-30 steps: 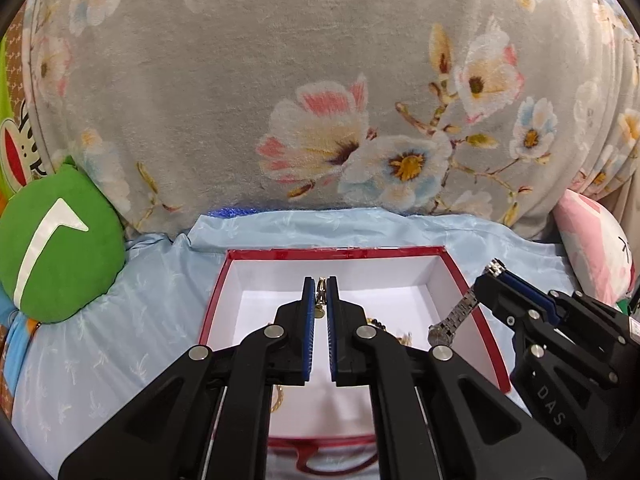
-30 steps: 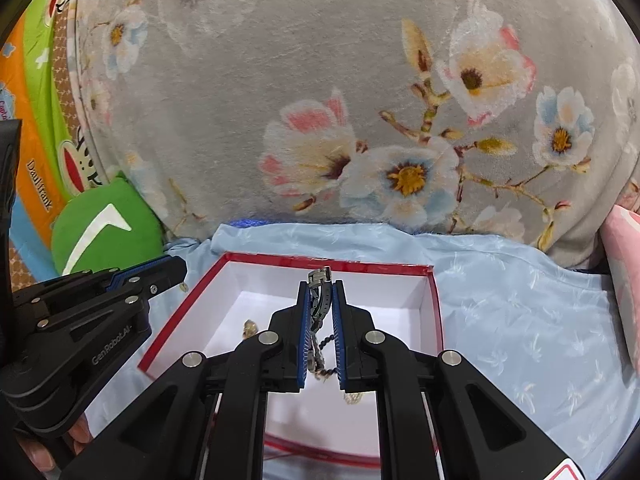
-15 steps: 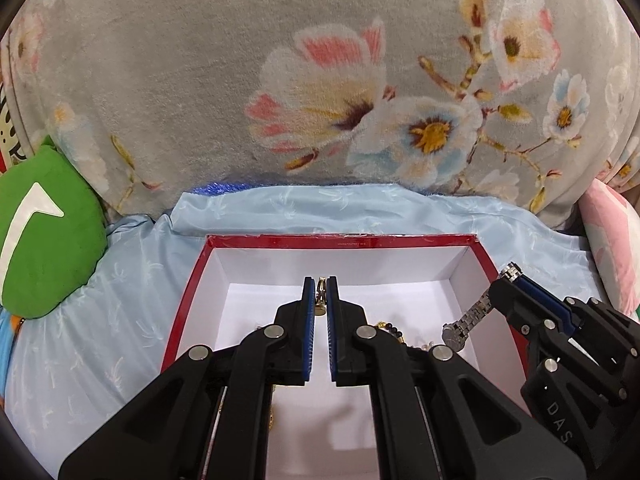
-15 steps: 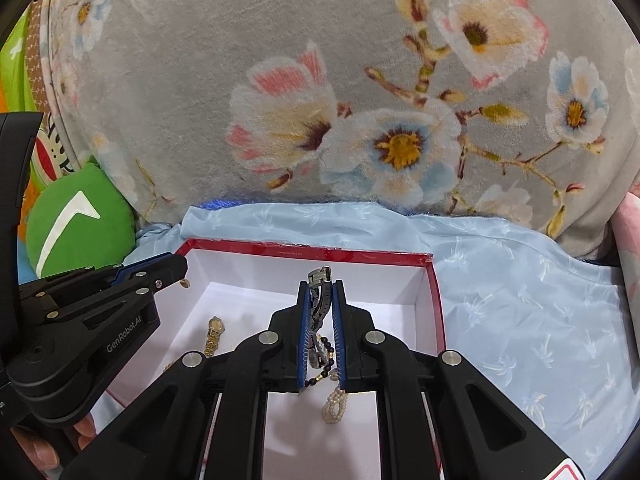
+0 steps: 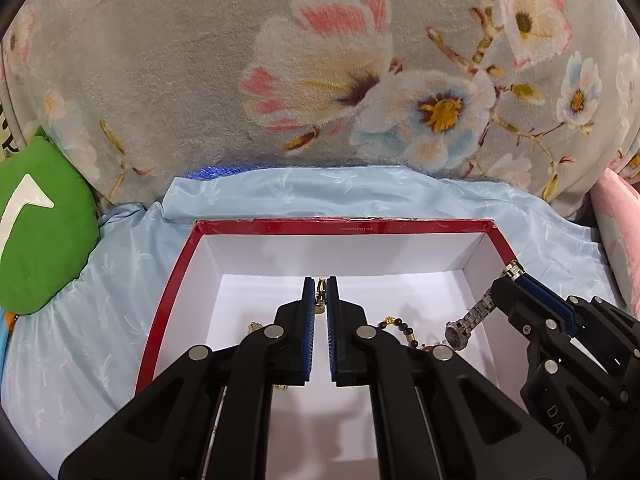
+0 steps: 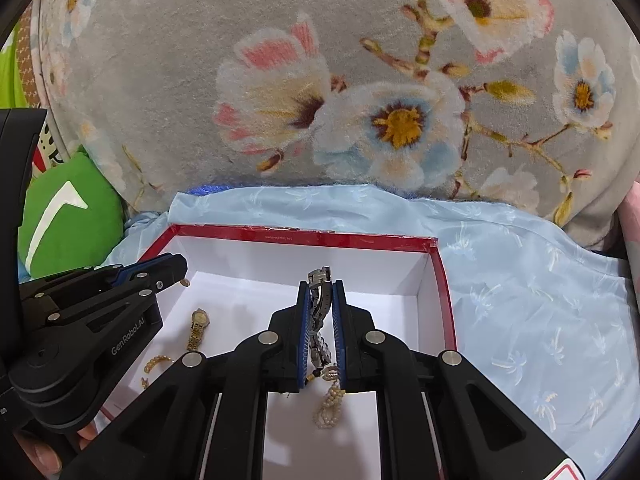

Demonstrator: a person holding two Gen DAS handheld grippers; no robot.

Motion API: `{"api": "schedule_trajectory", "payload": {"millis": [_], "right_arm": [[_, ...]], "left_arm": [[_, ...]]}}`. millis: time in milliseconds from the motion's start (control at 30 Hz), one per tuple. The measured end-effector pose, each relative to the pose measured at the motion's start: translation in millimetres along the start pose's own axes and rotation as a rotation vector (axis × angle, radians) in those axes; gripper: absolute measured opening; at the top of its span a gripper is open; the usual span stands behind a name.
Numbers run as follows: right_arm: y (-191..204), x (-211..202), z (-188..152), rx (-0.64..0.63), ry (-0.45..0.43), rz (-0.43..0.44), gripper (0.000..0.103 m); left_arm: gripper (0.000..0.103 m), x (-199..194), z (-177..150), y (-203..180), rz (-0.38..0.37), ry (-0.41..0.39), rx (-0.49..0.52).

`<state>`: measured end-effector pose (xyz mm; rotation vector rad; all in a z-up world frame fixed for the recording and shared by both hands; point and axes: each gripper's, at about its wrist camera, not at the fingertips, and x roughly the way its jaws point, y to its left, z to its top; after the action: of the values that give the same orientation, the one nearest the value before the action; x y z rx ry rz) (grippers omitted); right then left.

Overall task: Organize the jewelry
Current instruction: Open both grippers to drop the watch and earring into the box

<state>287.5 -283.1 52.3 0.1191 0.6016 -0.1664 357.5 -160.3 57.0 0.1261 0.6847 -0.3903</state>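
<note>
Pale blue satin sheet (image 5: 120, 320) as base surface, lightly creased, under the red box (image 5: 340, 226).

Silver watch (image 6: 319, 312): metal link band with a rigid clasp, clamped edge-on between the narrow fingers of the right gripper (image 6: 320, 285). Suspended inside the right half of the box, above its floor, round dial hanging lowest.

Small gold piece (image 5: 321, 300): pinched between the nearly closed fingers of the left gripper (image 5: 320, 280), over the middle of the box. Type not determinable.

Already lying on the box floor: gold watch (image 6: 199, 326), gold bead loop (image 6: 158, 362), pearl strand (image 6: 330, 404), dark bead strand (image 5: 400, 326).

Judged status: collection well advanced, with two items gripped and not yet released. No loose jewelry visible outside the box. Remaining: lower both items, release, sort if required.

Box: rectangular cardboard, glossy red rim, matt white interior, no dividers visible.

Behind the box: plush grey floral blanket (image 5: 200, 80). Left of the box: soft green cushion (image 5: 36, 220) with a white mark.
</note>
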Motion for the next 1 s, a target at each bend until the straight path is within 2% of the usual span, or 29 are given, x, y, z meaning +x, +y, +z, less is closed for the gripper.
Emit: {"api": "schedule_trajectory", "payload": {"millis": [133,200,233,567,767,833,900,1000], "right_arm": [[1.6,0.6,-3.1,-0.01,-0.017,-0.023,0.013],[-0.1,1.8,-4.2,-0.002,-0.012,-0.019,0.013],[-1.1,2.6,-4.6,0.001,-0.008,-0.02,0.013],[-7.0,-6.4,-17.8,0.027,0.003,-0.003,0.013],[-4.3,-40.6,-37.8,0.035,-0.007,0.037,0.014],[-1.7,-61.1,-51.7,0.03,-0.01,0.052,0.014],[0.9,-78.7,-67.3,0.032,0.0,0.076,0.02],[11.1,-102.7,-97.9,0.021,0.035,0.117,0.021]], "left_arm": [[0.006,7.4,-1.2,-0.5,-0.008,0.018,-0.01],[0.015,12.4,-2.8,0.5,0.002,0.03,-0.018],[0.016,14.2,-3.5,1.3,0.003,0.033,-0.023],[0.016,9.8,-14.8,11.4,0.008,0.035,-0.042],[0.016,-15.2,-28.0,20.0,0.007,0.016,-0.041],[0.016,-29.1,-37.9,23.6,0.018,0.011,-0.033],[0.016,-43.1,-49.2,26.8,0.028,0.005,-0.025],[0.016,-65.0,-73.0,35.3,0.025,0.016,-0.032]]}}
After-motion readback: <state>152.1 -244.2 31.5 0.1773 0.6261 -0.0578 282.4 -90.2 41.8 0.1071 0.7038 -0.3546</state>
